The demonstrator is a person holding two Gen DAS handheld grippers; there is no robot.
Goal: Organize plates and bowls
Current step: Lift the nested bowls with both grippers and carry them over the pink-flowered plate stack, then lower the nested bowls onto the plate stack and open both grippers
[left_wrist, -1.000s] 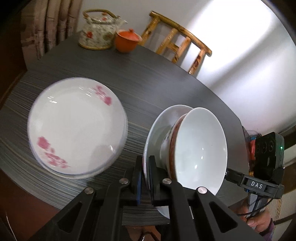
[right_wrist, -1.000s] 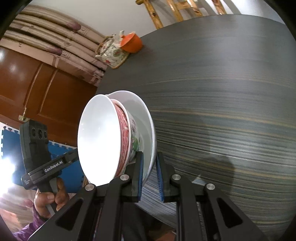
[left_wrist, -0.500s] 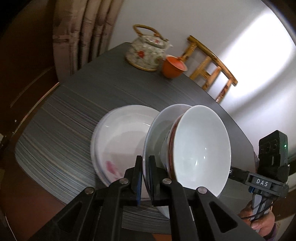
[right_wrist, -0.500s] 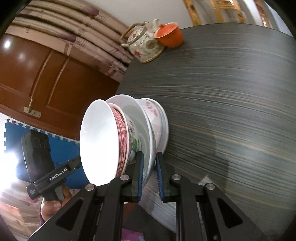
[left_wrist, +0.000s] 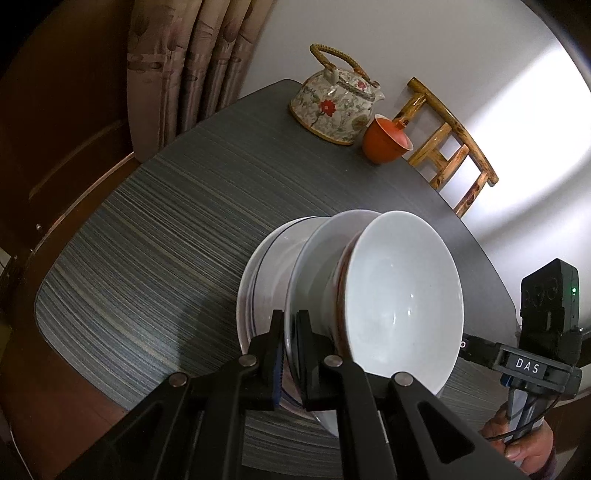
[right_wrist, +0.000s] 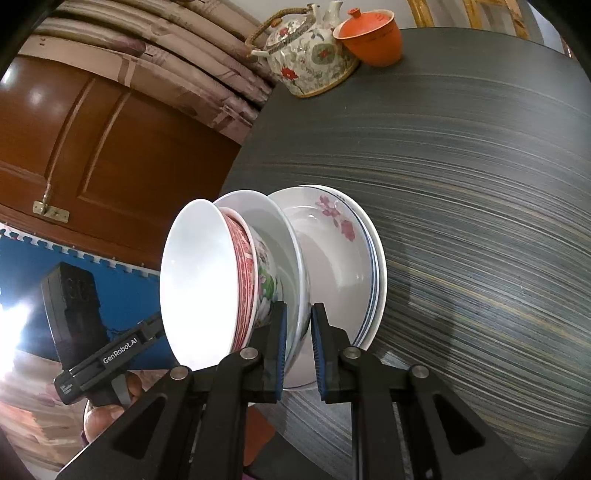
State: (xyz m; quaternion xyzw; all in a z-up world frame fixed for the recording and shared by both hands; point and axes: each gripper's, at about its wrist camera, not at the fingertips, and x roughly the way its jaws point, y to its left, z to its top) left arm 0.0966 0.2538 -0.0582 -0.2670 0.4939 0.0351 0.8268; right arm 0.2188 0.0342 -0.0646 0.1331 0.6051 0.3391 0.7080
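Both grippers clamp opposite rims of one white plate (left_wrist: 317,251) (right_wrist: 258,214) that carries a red-patterned bowl (right_wrist: 245,258) with a white bowl (left_wrist: 402,295) (right_wrist: 195,280) nested in it. My left gripper (left_wrist: 290,325) is shut on the near rim. My right gripper (right_wrist: 297,321) is shut on the other rim. The carried stack hovers just above a stack of flowered plates (right_wrist: 340,251) (left_wrist: 266,273) lying on the dark striped table (left_wrist: 166,240). Whether the stacks touch I cannot tell.
A floral teapot (left_wrist: 332,107) (right_wrist: 306,55) and an orange lidded cup (left_wrist: 386,142) (right_wrist: 369,35) stand at the table's far edge. A bamboo chair (left_wrist: 450,144) is behind them. A wooden door (right_wrist: 92,147) and curtains are beside the table.
Both grippers carried the plate with bowls over toward the flowered plates; they are now directly above them and lower. The flowered plates stayed put.
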